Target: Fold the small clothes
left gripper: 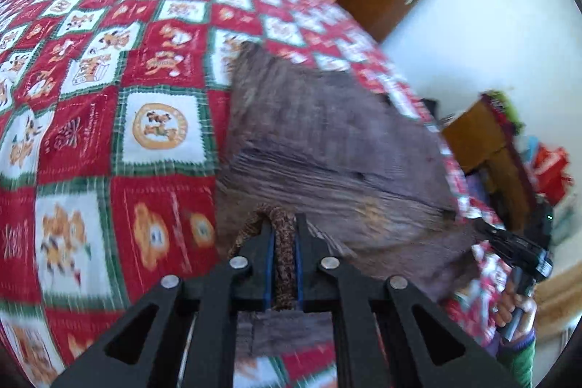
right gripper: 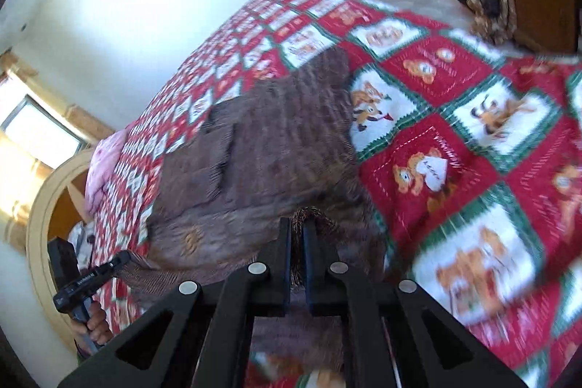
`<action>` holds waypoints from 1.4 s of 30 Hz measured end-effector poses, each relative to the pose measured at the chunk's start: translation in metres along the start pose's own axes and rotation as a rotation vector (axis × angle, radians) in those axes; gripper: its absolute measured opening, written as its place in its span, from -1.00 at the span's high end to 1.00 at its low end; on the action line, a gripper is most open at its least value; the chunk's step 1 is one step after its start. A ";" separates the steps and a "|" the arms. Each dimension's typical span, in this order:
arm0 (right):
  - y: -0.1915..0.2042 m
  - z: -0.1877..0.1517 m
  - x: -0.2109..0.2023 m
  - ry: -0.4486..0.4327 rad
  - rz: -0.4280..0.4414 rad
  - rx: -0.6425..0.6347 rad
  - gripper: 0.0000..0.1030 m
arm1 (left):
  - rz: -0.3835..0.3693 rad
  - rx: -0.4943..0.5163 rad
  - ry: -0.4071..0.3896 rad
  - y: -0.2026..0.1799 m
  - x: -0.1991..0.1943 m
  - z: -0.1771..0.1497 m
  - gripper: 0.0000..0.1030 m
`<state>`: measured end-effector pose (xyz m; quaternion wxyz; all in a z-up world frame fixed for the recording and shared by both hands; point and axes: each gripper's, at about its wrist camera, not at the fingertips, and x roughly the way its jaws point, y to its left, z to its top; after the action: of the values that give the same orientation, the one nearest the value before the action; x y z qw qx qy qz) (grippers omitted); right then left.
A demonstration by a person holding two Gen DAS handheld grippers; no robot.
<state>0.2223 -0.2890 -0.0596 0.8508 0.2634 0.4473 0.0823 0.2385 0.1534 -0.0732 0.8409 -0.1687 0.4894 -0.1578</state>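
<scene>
My left gripper (left gripper: pixel 283 235) and right gripper (right gripper: pixel 297 235) each pinch the ribbed brown garment (left gripper: pixel 327 140) (blurred) ahead over the checkered quilt (left gripper: pixel 109 97).

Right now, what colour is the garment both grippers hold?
Brown garment, clearest in the left wrist view.

No legible text anywhere.
</scene>
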 end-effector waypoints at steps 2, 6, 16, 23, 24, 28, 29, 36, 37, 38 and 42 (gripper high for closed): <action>-0.014 0.007 0.013 0.007 -0.003 0.072 0.85 | 0.013 0.008 0.033 0.000 0.012 0.010 0.79; -0.031 0.011 0.002 -0.041 0.071 0.171 0.77 | 0.016 0.046 -0.004 0.004 -0.003 0.023 0.42; -0.003 -0.022 -0.070 -0.204 0.036 0.010 0.03 | 0.264 0.422 -0.087 0.023 -0.040 0.005 -0.43; 0.001 -0.035 -0.064 -0.168 -0.028 -0.026 0.03 | 0.262 0.750 -0.020 -0.004 -0.002 -0.020 -0.43; -0.003 -0.035 -0.062 -0.167 -0.034 -0.004 0.03 | 0.239 0.769 -0.024 -0.010 0.003 -0.018 -0.43; -0.012 -0.040 -0.070 -0.179 -0.023 0.056 0.03 | 0.147 0.807 -0.037 -0.029 0.032 -0.006 -0.43; -0.014 -0.042 -0.073 -0.182 -0.032 0.059 0.03 | 0.132 0.801 -0.030 -0.030 0.037 -0.004 -0.41; -0.040 -0.048 -0.080 -0.191 -0.058 0.126 0.03 | -0.015 0.572 -0.019 -0.018 0.047 0.004 0.19; -0.044 -0.047 -0.079 -0.188 -0.051 0.141 0.03 | -0.024 0.551 -0.022 -0.016 0.047 0.004 0.19; -0.046 -0.046 -0.077 -0.185 -0.049 0.145 0.03 | -0.025 0.541 -0.025 -0.017 0.046 0.004 0.19; -0.042 -0.043 -0.075 -0.187 -0.092 0.101 0.03 | -0.017 0.525 -0.027 -0.023 0.048 0.004 0.19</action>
<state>0.1399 -0.3365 -0.0470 0.8772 0.2917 0.3812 -0.0045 0.2625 0.1130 -0.0985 0.8609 0.0494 0.4192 -0.2842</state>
